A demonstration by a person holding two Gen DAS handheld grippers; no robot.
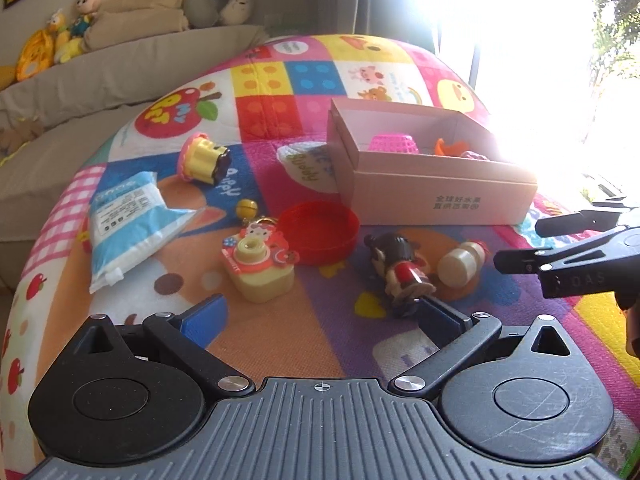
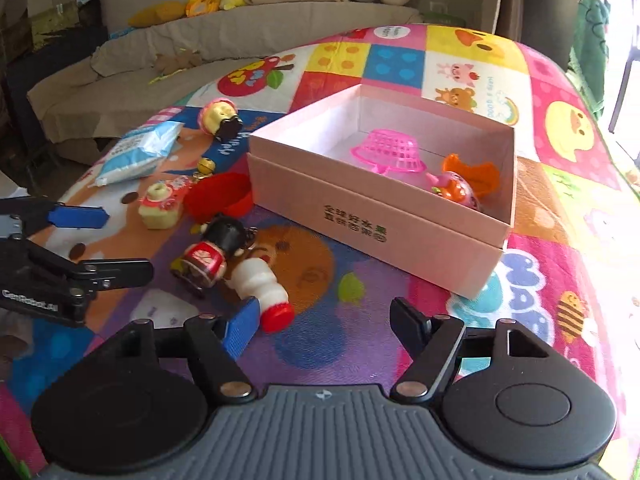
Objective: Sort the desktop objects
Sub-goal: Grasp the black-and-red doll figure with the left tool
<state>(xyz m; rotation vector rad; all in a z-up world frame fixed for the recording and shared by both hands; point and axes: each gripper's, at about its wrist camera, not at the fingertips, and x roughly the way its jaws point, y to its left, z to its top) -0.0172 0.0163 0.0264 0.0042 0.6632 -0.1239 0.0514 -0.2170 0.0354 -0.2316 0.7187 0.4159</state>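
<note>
One pink box (image 2: 376,236) holds three toys; seven things lie left of it. The near white bottle (image 2: 260,284) has a red cap. Both grippers, left (image 1: 320,316) and right (image 2: 320,320), gape empty.

You are in a home living room: a beige sofa (image 2: 224,36) runs along the wall, stuffed toys (image 1: 60,40) and a neck pillow (image 1: 218,2) sit on its back, and a colourful children's play mat (image 2: 460,64) covers the surface before you.
</note>
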